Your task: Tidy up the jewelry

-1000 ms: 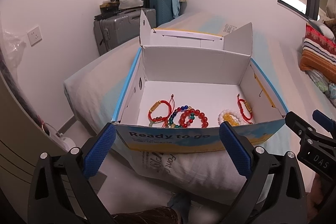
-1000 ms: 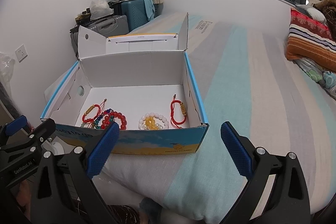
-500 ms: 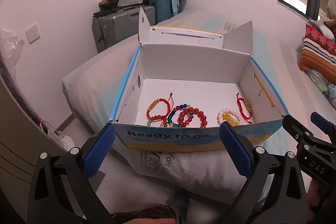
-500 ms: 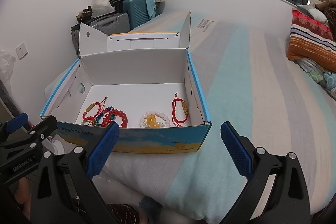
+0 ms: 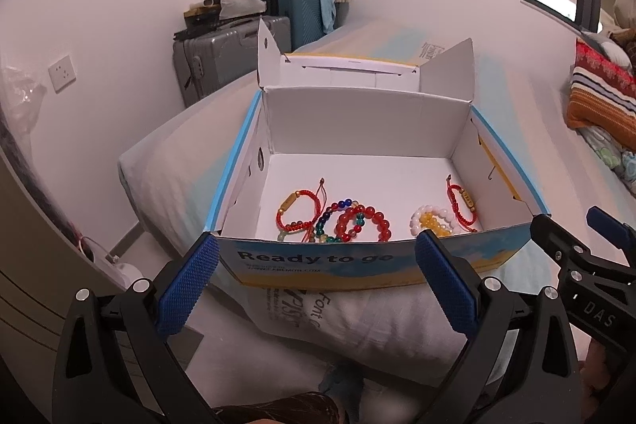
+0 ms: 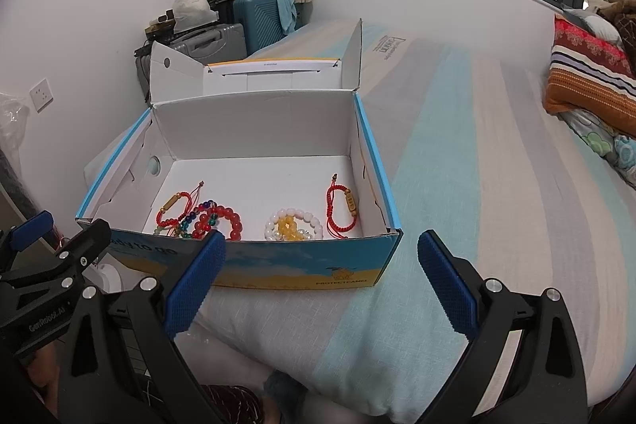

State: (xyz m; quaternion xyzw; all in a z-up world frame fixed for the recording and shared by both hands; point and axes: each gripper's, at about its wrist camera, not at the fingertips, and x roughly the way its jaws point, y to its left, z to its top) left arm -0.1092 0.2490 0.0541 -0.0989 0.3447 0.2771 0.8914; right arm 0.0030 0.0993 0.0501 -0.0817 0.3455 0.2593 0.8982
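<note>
**Cardboard box, tangled beads: pick from the loose side first**

Both claws, left gripper (image 5: 316, 285) and right gripper (image 6: 320, 279), hang spread wide and empty before the box (image 6: 302, 265). Bracelets lie inside; the red cord bracelet (image 6: 342, 211) sits clearest, so approach steeply over the front wall.

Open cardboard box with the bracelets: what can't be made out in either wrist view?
- Left wrist view: the blue-and-yellow front wall of the open cardboard box hides the near edges of the multicoloured bead bracelets.
- Right wrist view: the right gripper covers part of the red bead bracelet.
- Both views: engraving on the red cord bracelet's gold charm is too small to read.
</note>
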